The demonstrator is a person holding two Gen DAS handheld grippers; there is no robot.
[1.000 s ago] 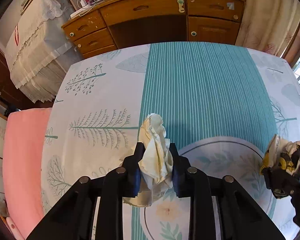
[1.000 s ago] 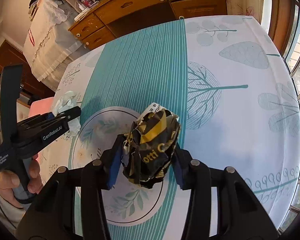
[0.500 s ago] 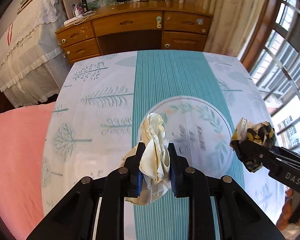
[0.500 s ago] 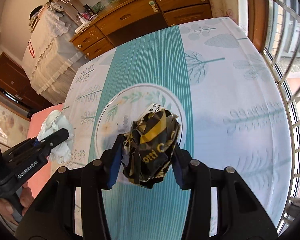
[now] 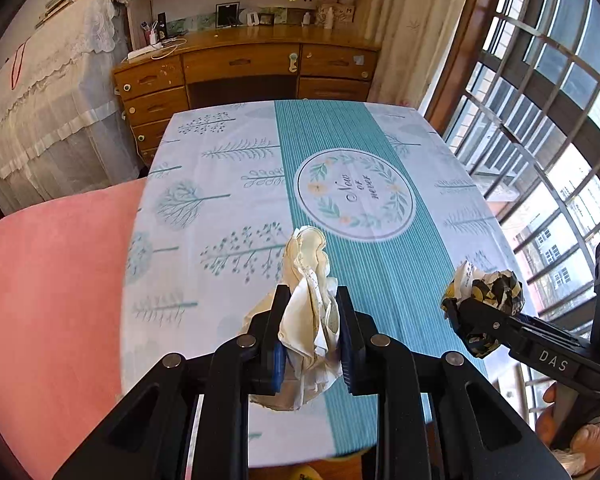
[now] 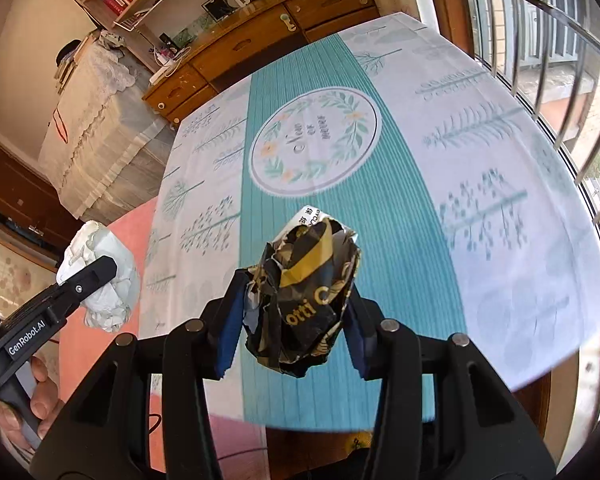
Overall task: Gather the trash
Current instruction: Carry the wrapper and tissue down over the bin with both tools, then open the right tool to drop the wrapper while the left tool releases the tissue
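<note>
The left gripper is clamped on a crumpled wad of cream paper, its two black fingers pressing the wad from both sides so that the paper bulges above and below them. The right gripper is clamped in the same way on a crumpled black and gold wrapper with some white print at its top. Both pieces of trash are held up in the air above the near edge of the table, neither touching the cloth.

In the left wrist view the right gripper comes in from the right side, well apart from the left one, with the wrapper at its tip over the near right corner of the table. In the right wrist view the left gripper shows at the left with the paper wad at its tip, over the near left corner, beside a pink surface that adjoins the table's left edge.

The table wears a white cloth with teal tree prints, a teal striped band down the middle and a round floral emblem in the centre. Beyond the far edge stands a wooden desk with drawers. A barred window runs along the right side.
</note>
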